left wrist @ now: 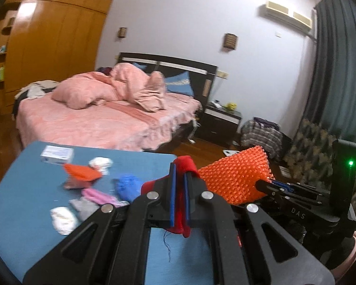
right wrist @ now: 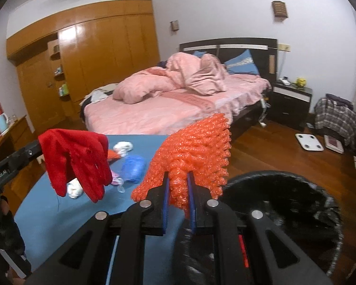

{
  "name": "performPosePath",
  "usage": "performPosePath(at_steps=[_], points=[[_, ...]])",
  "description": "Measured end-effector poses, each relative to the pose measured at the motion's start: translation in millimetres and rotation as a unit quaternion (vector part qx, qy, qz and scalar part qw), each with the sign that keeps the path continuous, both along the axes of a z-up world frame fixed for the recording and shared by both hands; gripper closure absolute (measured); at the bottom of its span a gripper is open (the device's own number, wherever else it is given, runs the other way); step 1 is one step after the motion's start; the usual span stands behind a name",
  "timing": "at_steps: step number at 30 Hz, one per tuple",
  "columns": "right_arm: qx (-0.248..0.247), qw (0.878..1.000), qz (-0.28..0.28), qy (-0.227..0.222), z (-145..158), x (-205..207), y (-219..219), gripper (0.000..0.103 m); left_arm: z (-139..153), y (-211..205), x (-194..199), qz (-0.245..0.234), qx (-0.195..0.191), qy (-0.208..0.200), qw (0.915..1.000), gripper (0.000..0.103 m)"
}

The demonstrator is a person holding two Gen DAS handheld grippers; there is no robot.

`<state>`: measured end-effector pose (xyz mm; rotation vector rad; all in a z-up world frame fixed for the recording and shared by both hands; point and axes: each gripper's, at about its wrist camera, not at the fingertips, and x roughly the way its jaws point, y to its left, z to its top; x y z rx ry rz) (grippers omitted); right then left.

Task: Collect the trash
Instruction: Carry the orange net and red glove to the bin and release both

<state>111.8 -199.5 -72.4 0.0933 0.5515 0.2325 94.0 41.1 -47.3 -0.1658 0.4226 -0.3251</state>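
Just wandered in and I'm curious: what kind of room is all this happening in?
It looks like a lived-in bedroom: a bed with rumpled pink bedding, a dark nightstand beside it, and a wall of wooden wardrobe doors.

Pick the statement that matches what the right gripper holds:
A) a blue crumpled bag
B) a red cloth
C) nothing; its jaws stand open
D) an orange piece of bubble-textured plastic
D: in the right wrist view the right gripper is clamped on the orange bubble-textured plastic, while the red cloth hangs from the left gripper.
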Motion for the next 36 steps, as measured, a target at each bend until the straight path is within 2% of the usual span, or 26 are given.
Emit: performPosePath(at_steps=[10,19,20,22,23,25,27,29,30,32,34,36], points=[[-0.012,0.996,-0.084,0.009,-8,-6,-77,0.089,-9,-80,31,-0.088,-0.008,0.013,0.9960,0.098],[-0.013,0.991,-0.134,0.025,-25,-17,-117,0.088,-19,-149,52,-0.157,-0.001,0.026,0.9873,0.097],[-0.013,0.990,-0.139,0.027,-26,-18,-121,0.086,-21,-153,53,-0.162,-0.002,0.028,0.9864,0.093],[-0.016,0.988,-0.151,0.034,-30,-19,-129,0.081,-28,-162,57,-0.171,-0.001,0.041,0.9844,0.077],[-0.018,0.987,-0.156,0.037,-32,-21,-133,0.081,-33,-165,58,-0.173,0.002,0.050,0.9837,0.063],[-0.021,0.985,-0.164,0.042,-35,-23,-137,0.065,-41,-165,58,-0.174,0.008,0.060,0.9829,0.059],[-0.022,0.984,-0.170,0.045,-38,-26,-141,0.058,-50,-163,57,-0.170,0.017,0.073,0.9825,0.055],[-0.024,0.983,-0.174,0.047,-40,-28,-142,0.045,-58,-152,54,-0.159,0.022,0.082,0.9837,0.051],[-0.025,0.983,-0.176,0.046,-40,-28,-142,0.033,-60,-145,53,-0.151,0.026,0.083,0.9847,0.048],[-0.022,0.983,-0.175,0.041,-40,-30,-138,0.024,-62,-132,52,-0.136,0.034,0.080,0.9870,0.040],[-0.018,0.984,-0.173,0.035,-38,-30,-134,0.005,-63,-110,45,-0.109,0.048,0.069,0.9905,0.032],[-0.012,0.986,-0.166,0.027,-37,-32,-127,0.006,-62,-90,40,-0.083,0.062,0.062,0.9928,0.024]])
